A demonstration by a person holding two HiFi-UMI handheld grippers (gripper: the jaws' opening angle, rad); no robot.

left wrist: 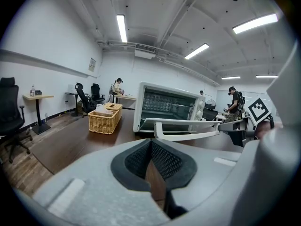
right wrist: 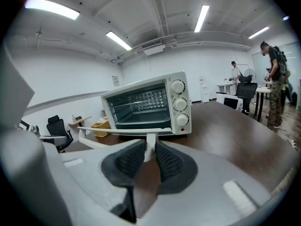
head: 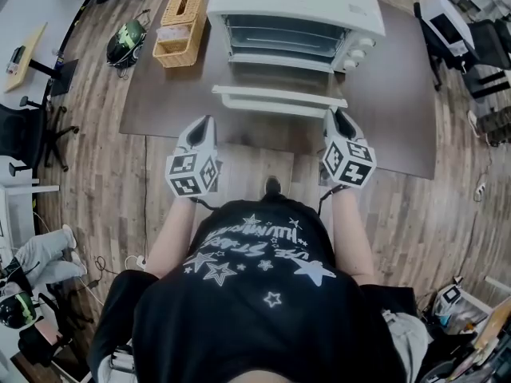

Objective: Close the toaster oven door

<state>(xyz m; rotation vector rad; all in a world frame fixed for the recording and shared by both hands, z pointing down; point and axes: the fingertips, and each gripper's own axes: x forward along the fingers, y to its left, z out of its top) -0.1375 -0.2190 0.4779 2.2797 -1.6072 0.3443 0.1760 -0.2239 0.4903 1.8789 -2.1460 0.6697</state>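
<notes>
- The boxy white metal toaster oven point(head: 295, 10) sits at the far middle of a dark brown wooden table point(head: 399, 126), with its front towards the person.
- Its glass-paned door point(head: 275, 76) hangs open, dropped forward on a bottom hinge to lie about level, with the free edge nearest the person.
- A slim white handle bar point(head: 275, 107) runs left to right along that free edge and stands off it on short posts. This long axis lies across the grippers' line of reach.
- The right gripper point(head: 335, 118) is the nearer one. It is at the bar's right end, and its ribbed black pads point(right wrist: 127, 161) are pinched on a white handle post, so the jaws stand only narrowly apart.
- The door lies straight ahead of this gripper, with the oven beyond it. By my judgement, closing calls for lifting the bar up and away in an arc about the hinge.
- The left gripper point(head: 206, 124) hangs just short of the bar's left end and does not touch it. Its own view shows the pads drawn together at the tips with nothing between them.
- Three round pale knobs point(right wrist: 180, 103) are stacked down the oven's right side, and a wire rack shows inside.
- A woven straw basket point(head: 177, 45) stands on the table's far left, well apart from the door.
</notes>
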